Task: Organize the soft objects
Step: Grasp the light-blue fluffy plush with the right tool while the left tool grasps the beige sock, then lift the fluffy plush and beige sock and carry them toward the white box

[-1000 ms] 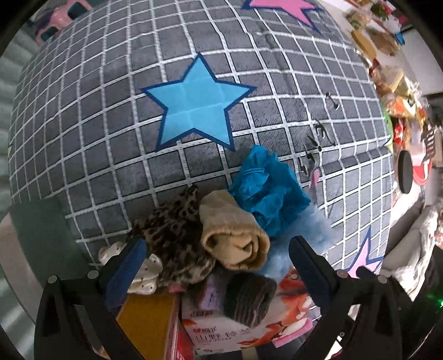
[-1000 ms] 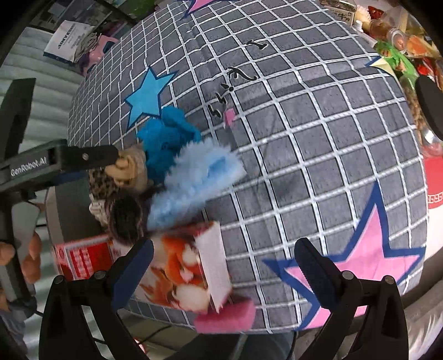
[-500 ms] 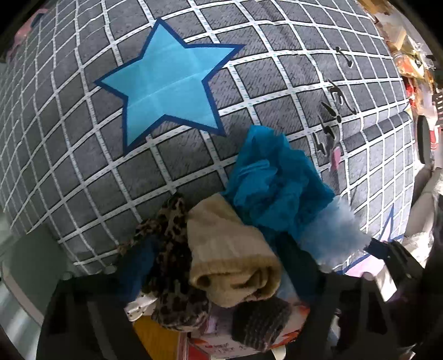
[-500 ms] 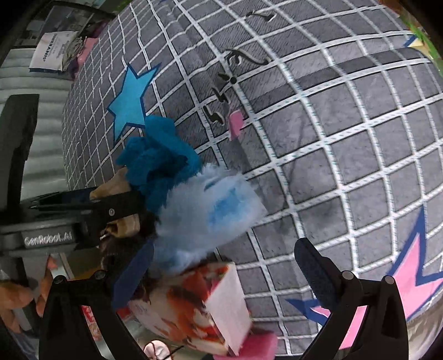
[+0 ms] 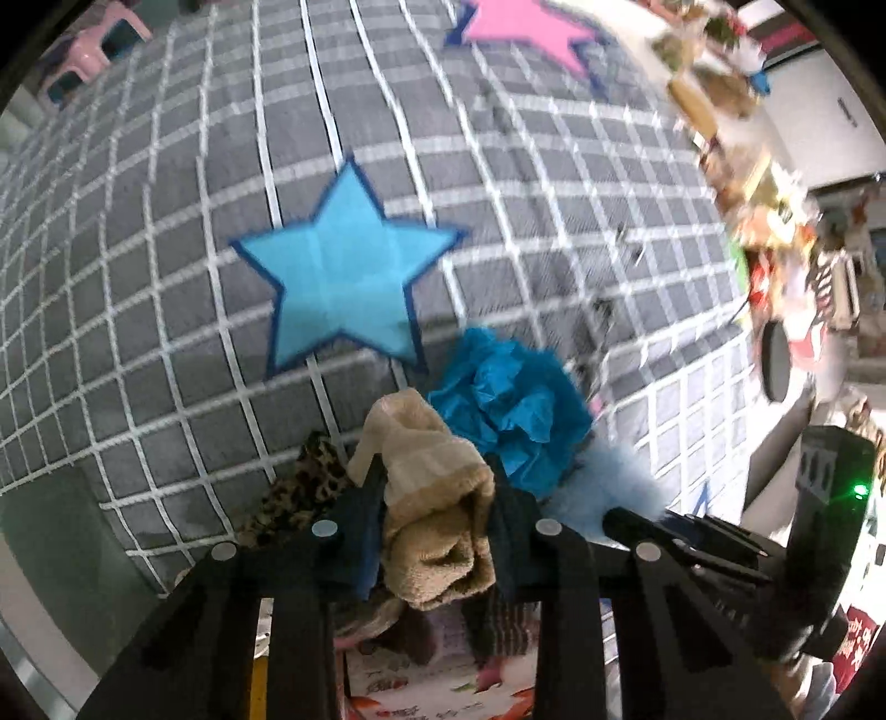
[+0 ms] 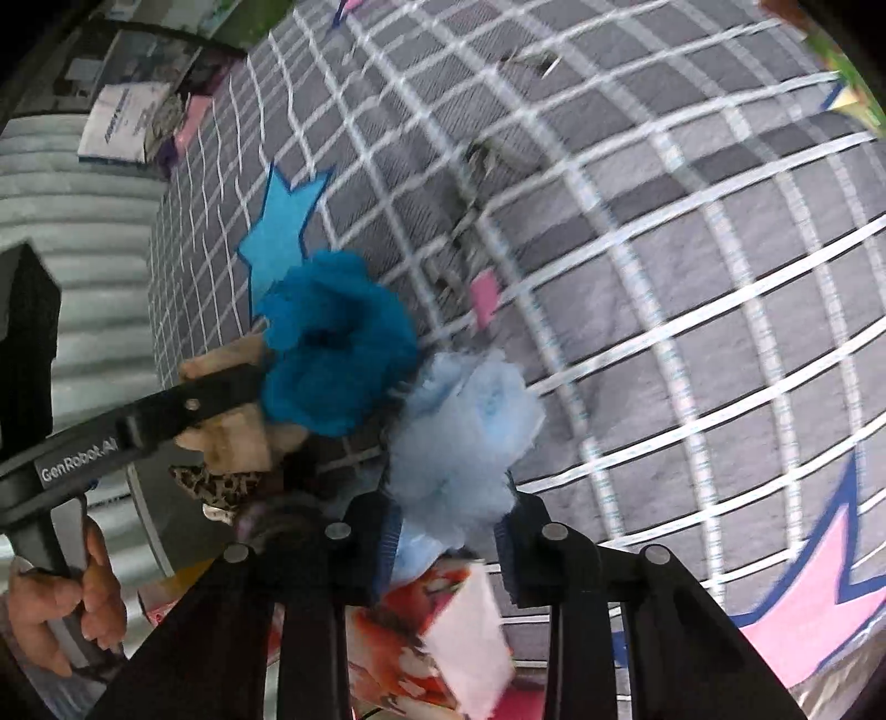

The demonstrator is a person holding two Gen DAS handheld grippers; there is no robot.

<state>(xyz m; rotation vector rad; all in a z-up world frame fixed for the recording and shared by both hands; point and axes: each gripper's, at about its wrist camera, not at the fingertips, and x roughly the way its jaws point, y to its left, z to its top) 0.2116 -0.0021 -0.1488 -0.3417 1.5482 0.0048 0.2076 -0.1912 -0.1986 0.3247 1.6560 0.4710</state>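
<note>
A heap of soft things lies at the near edge of a grey checked cover [image 5: 166, 277]. My left gripper [image 5: 434, 475] points steeply down, its jaws closing, with both pads pressed on a rolled beige cloth [image 5: 437, 515]. Beside it lie a crumpled blue cloth [image 5: 509, 387], a leopard-print cloth [image 5: 299, 493] and a dark knitted piece [image 5: 498, 626]. My right gripper [image 6: 451, 507] is closing too, its pads squeezing a pale blue fluffy piece [image 6: 459, 437]. The right wrist view also shows the blue cloth [image 6: 338, 338] and the left gripper's finger [image 6: 183, 407] over the beige cloth [image 6: 232, 443].
An orange-printed box [image 6: 432, 653] sits under the heap at the cover's edge. A person's hand [image 6: 55, 609] holds the left gripper's handle. Cluttered shelves [image 5: 775, 194] line the far right, a pink stool [image 5: 88, 50] stands at the upper left. The cover bears a blue star [image 5: 343, 271].
Both grippers stood wide open a second ago. The left one has dropped onto the beige roll and closed on it. The right one has come down and closed on the pale blue fluffy piece.
</note>
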